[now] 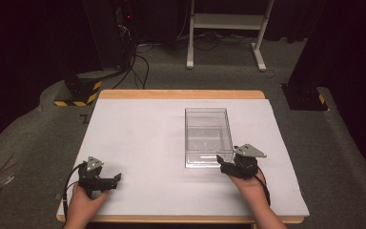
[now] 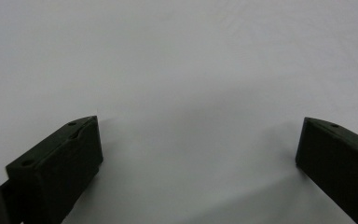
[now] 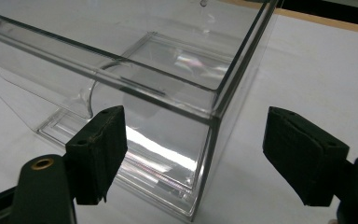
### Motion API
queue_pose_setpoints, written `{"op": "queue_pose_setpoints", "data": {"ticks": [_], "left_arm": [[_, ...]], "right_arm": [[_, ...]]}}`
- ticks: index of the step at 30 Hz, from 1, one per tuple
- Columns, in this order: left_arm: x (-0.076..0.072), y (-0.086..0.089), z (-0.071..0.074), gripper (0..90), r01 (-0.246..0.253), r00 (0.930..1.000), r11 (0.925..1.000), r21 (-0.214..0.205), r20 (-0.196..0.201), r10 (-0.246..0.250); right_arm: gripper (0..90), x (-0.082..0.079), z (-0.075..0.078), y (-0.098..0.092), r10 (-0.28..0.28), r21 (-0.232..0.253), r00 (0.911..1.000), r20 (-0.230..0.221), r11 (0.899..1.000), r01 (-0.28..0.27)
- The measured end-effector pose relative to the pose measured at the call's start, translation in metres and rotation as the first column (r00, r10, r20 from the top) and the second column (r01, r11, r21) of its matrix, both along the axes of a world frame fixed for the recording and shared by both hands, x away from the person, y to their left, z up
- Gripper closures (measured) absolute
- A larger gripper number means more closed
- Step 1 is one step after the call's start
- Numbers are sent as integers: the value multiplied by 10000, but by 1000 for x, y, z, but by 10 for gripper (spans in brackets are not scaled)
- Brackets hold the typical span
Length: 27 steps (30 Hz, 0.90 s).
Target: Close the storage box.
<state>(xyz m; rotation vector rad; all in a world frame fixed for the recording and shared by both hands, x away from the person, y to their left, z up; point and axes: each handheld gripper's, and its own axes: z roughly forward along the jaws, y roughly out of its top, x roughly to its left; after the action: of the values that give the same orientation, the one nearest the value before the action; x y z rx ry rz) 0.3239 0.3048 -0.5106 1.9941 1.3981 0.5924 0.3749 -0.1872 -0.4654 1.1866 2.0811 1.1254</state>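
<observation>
Where overhead blurs it, right gripper [image 3: 196,149] fingers [image 3: 98,154] seemingly astride clear box [image 3: 168,88] corner.

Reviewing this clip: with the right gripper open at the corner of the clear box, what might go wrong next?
1. The right gripper straddles the near corner of the clear box; closing on smooth slanted walls there might slip or twist the box.
2. The box looks empty and light, so a nudge may slide it across the white table cover.
3. The left gripper sits open, far away, unable to steady it.
</observation>
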Motion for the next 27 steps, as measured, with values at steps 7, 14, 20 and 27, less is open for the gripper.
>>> {"op": "queue_pose_setpoints", "data": {"ticks": [7, 14, 20, 27], "left_arm": [[0, 0, 0, 6, 1, 10000, 10000, 0, -2, -1], [0, 0, 0, 6, -1, 10000, 10000, -2, 2, 1], [0, 0, 0, 6, 0, 10000, 10000, -4, -1, 0], [0, 0, 0, 6, 3, 10000, 10000, 0, -1, -3]], "right_arm": [[222, 7, -1, 0, -174, 32, 9998, -66, 9998, 174], [234, 8, 0, -2, -130, 114, 9998, -177, 9998, 132], [262, 4, 3, -4, -57, 240, 9999, -101, 9997, 60], [263, -5, 4, -7, 14, 302, 10000, 5, 9995, -14]]}}
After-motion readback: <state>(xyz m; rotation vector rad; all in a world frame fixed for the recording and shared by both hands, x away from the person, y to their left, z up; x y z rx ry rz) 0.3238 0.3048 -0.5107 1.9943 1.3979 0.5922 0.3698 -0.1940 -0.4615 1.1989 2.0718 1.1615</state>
